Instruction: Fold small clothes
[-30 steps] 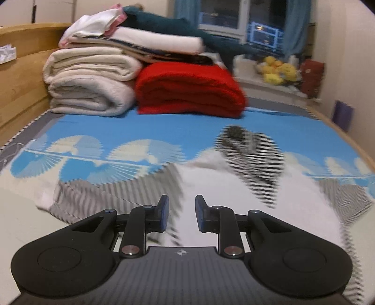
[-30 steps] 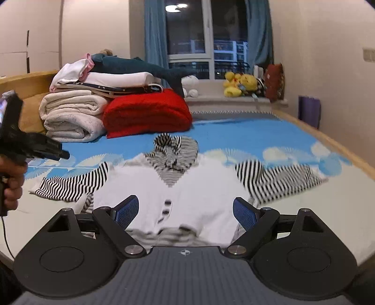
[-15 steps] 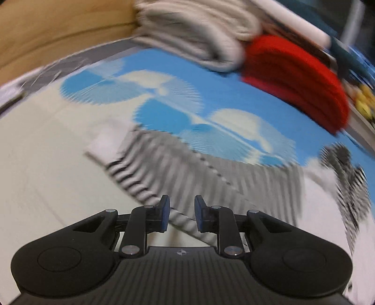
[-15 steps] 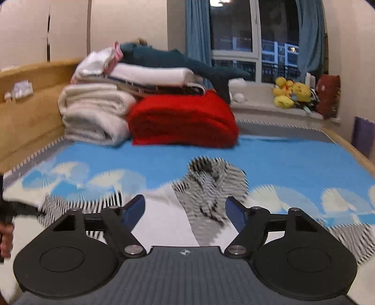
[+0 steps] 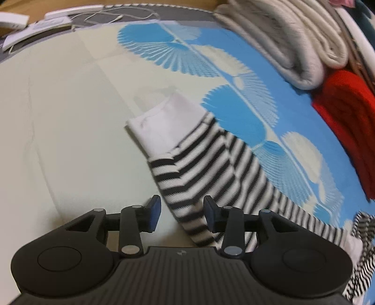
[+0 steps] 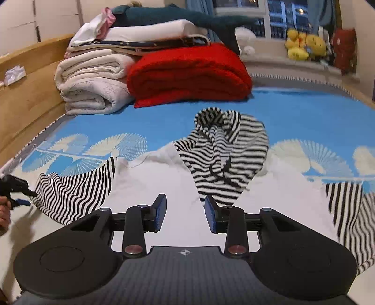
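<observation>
A small hooded top lies spread flat on the blue-and-cream bed sheet (image 6: 293, 112), with a white body (image 6: 164, 169), a striped hood (image 6: 222, 150) and striped sleeves. In the left wrist view its left sleeve (image 5: 211, 164) ends in a white cuff (image 5: 164, 124). My left gripper (image 5: 182, 215) hangs tilted just over that sleeve. Its jaws are opening, with the sleeve's edge below the gap and the pads not pressing on it. My right gripper (image 6: 185, 213) hovers over the white body below the hood, its jaws closing on nothing. A hand holds the left gripper (image 6: 16, 187) at the far left edge.
Folded cream quilts (image 6: 93, 79) and a red blanket (image 6: 187, 72) are stacked at the head of the bed against a wooden bed frame (image 6: 30, 77). Plush toys (image 6: 304, 47) sit on the window sill. Cables and flat white items (image 5: 46, 21) lie beyond the sheet's edge.
My left gripper swung left and down over the sleeve, rolling as it went, and its jaws widened. My right gripper moved in over the top's body toward the hood, and its jaws narrowed.
</observation>
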Action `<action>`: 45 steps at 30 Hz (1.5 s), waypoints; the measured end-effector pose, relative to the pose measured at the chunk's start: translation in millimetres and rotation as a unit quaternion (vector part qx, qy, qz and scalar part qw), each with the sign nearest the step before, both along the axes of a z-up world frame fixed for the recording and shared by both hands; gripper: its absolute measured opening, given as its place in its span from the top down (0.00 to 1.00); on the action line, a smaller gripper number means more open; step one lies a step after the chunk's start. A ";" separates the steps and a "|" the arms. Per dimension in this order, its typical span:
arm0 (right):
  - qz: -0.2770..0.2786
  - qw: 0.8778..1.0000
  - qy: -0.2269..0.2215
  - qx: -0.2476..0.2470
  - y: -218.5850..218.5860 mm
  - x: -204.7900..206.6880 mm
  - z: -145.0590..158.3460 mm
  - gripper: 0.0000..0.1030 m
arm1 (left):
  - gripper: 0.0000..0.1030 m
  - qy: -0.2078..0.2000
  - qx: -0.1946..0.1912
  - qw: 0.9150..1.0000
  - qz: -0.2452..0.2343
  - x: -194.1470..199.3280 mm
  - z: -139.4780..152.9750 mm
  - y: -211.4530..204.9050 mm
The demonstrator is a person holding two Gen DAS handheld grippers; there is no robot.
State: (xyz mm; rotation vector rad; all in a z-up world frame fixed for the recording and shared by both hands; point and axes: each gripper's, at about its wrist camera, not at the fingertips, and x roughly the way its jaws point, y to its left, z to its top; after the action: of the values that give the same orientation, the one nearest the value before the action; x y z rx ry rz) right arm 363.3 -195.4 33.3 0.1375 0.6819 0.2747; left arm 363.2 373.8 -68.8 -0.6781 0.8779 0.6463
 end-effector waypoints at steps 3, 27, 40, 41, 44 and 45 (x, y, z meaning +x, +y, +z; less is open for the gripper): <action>-0.003 1.000 0.008 0.000 -0.9 6.8 -7.6 0.59 | 0.60 -0.007 -0.008 1.000 0.019 2.5 -5.5 5.6; -0.185 0.967 0.144 0.103 -85.4 34.0 -58.3 0.77 | 0.80 -0.123 -0.043 0.874 -0.468 25.5 107.8 -317.0; -0.236 0.918 0.244 0.204 -93.8 57.6 -107.2 0.62 | 0.80 0.026 -0.008 0.933 -0.360 60.9 71.8 -255.6; -0.241 0.913 0.253 0.211 -93.8 58.9 -112.3 0.62 | 0.80 0.025 -0.006 0.932 -0.362 62.0 72.3 -256.2; -0.262 0.902 0.263 0.219 -94.4 61.9 -124.7 0.82 | 0.80 0.021 -0.006 0.930 -0.366 62.5 74.5 -260.5; -0.260 0.904 0.255 0.227 -94.4 62.6 -125.6 0.94 | 0.80 0.020 -0.005 0.930 -0.367 62.9 74.7 -261.0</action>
State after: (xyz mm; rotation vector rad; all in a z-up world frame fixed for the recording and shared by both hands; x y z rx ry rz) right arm 425.9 -289.9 -92.4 0.8489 1.0605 -0.1347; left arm 426.2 112.8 5.8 -0.2990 1.0853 -0.0187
